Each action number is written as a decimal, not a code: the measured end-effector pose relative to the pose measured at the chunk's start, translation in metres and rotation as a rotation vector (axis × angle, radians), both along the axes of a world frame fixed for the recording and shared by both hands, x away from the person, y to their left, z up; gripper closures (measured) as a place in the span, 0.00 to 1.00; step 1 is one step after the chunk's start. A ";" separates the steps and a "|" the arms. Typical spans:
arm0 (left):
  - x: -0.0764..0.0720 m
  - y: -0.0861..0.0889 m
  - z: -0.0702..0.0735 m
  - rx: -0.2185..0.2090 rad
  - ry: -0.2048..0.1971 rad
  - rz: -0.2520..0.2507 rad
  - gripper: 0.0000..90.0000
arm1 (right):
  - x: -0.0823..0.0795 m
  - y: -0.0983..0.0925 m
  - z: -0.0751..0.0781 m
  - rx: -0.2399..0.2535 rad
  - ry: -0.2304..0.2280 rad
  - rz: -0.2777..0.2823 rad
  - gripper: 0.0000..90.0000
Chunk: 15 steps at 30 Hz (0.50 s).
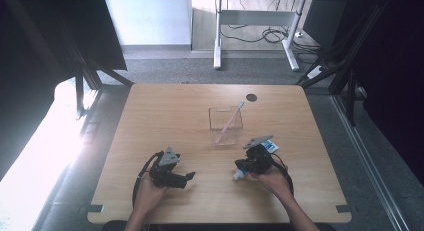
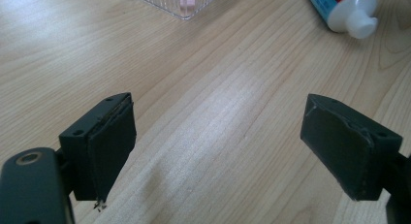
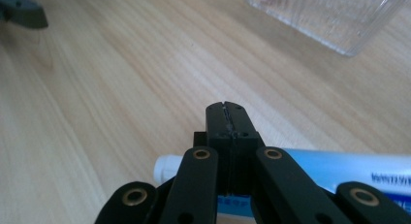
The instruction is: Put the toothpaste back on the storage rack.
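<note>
Right gripper (image 3: 227, 112) jaws fully closed, empty, resting across toothpaste tube (image 3: 339, 168) lying flat on worktop (image 1: 165, 116). Left gripper (image 2: 218, 141) jaws wide apart, empty, idle near front edge. Judged step: tube pickup not begun. Next: open right jaws, straddle tube, clamp, carry to clear cup (image 1: 226, 125) holding toothbrush (image 1: 231, 120).

Pale wooden table (image 1: 165, 116); clear ribbed holder (image 1: 226, 125); toothpaste tube (image 1: 250, 163) flat

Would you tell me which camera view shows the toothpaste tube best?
The right gripper view: the toothpaste tube lies long and close under the shut right gripper. The left gripper view catches its capped end; the high view, small parts.
</note>
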State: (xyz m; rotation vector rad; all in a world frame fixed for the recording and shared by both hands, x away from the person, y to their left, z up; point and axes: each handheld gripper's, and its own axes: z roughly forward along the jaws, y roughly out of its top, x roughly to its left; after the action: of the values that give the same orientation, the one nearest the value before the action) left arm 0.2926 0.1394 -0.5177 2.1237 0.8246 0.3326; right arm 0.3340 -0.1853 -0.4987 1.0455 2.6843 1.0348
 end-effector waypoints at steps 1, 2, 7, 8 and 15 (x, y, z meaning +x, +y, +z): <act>0.000 0.000 0.000 0.000 0.000 0.000 0.14 | -0.002 -0.001 0.000 -0.003 -0.001 0.006 1.00; 0.000 0.000 0.000 -0.006 -0.001 0.002 0.14 | -0.002 -0.001 0.000 -0.003 -0.001 0.006 1.00; 0.000 0.001 0.002 -0.022 -0.001 0.006 0.14 | -0.013 -0.007 0.001 -0.021 -0.004 0.009 1.00; 0.000 0.002 0.002 -0.028 0.003 0.006 0.14 | -0.013 -0.007 0.001 -0.021 -0.004 0.009 1.00; 0.001 0.002 0.002 -0.035 0.007 0.005 0.15 | -0.021 -0.019 0.001 -0.007 0.019 -0.004 1.00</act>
State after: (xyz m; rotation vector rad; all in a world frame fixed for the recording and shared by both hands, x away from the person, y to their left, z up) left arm 0.2932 0.1410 -0.5162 2.0916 0.8339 0.3119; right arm 0.3133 -0.2042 -0.4981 1.0645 2.6975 1.0187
